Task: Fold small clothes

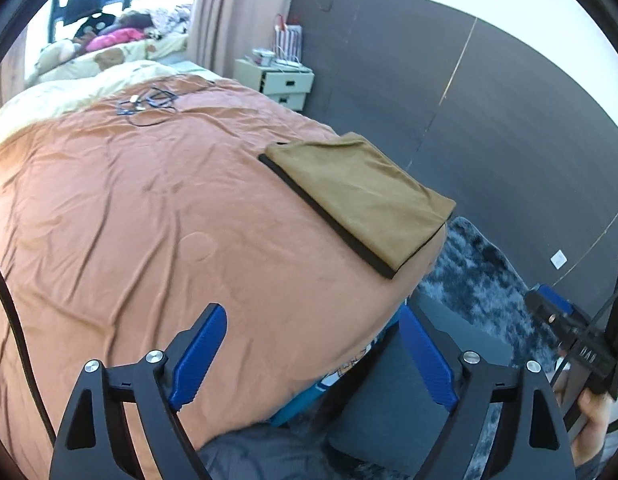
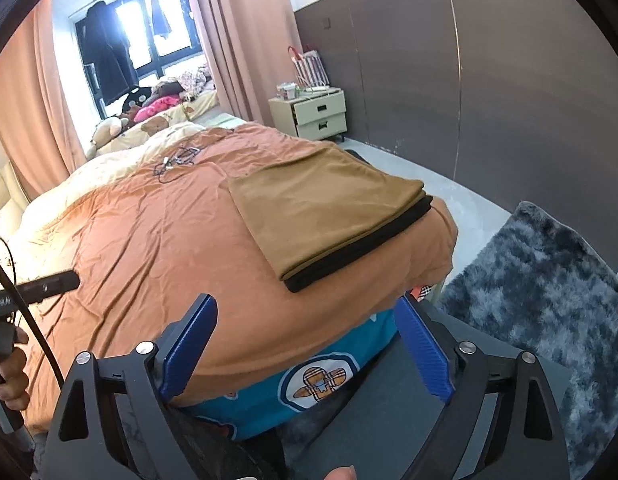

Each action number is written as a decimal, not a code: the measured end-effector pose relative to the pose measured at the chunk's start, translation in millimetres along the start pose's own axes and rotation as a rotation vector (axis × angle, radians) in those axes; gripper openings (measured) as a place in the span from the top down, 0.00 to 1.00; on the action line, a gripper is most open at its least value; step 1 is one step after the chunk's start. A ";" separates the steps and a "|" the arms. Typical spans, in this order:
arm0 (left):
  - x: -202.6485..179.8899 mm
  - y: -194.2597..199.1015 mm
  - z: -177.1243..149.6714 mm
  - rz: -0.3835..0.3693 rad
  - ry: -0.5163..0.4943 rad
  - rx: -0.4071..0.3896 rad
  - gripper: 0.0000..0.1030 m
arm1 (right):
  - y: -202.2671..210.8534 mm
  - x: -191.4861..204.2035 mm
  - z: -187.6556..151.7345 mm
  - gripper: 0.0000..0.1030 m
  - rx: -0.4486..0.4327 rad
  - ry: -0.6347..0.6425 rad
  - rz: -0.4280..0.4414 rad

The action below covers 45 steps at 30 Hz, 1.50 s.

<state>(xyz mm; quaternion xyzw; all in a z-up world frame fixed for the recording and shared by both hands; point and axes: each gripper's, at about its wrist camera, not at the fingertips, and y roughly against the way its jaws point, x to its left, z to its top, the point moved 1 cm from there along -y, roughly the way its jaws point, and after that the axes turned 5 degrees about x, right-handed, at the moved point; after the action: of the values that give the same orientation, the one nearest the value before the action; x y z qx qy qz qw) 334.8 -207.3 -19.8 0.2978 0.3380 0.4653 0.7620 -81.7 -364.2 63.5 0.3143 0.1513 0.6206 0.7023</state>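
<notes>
Left wrist view shows the left gripper nearest the lens, its blue-padded fingers spread wide with nothing between them, hanging over the near edge of the orange bedcover. At the right edge of that view a hand holds the right gripper's body. In the right wrist view the right gripper is likewise spread wide and holds nothing, poised above the bed's near corner, where a teal sheet with a cartoon print shows under the cover.

Just beyond both grippers, the folded tan garment with black trim lies flat on the cover near the bed's right edge, touched by neither gripper. From the right wrist it reads as a neat rectangular stack, black layer at the bottom.

To the right of the bed a shaggy grey rug covers the floor. Farther up the bed lies a tangle of cables, then cream bedding. A pale nightstand stands against the dark wall, and curtains flank a bright window.
</notes>
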 end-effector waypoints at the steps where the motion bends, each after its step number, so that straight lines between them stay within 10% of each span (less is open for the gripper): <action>1: 2.7 4.4 -5.6 0.009 0.001 -0.007 0.13 | 5.7 0.8 -3.4 0.11 -0.005 0.002 0.001; 21: -6.0 148.9 -131.6 0.148 -0.046 -0.238 0.01 | 96.2 21.3 -67.6 0.11 -0.064 0.130 0.052; 45: 8.3 220.3 -222.5 0.286 -0.026 -0.434 0.00 | 133.2 52.9 -142.3 0.10 -0.212 0.203 0.053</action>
<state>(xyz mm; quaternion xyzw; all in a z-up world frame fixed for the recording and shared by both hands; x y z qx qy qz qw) 49.5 -82.9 15.3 0.1781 0.1749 0.6259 0.7389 -261.2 -272.7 49.0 0.1779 0.1467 0.6800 0.6960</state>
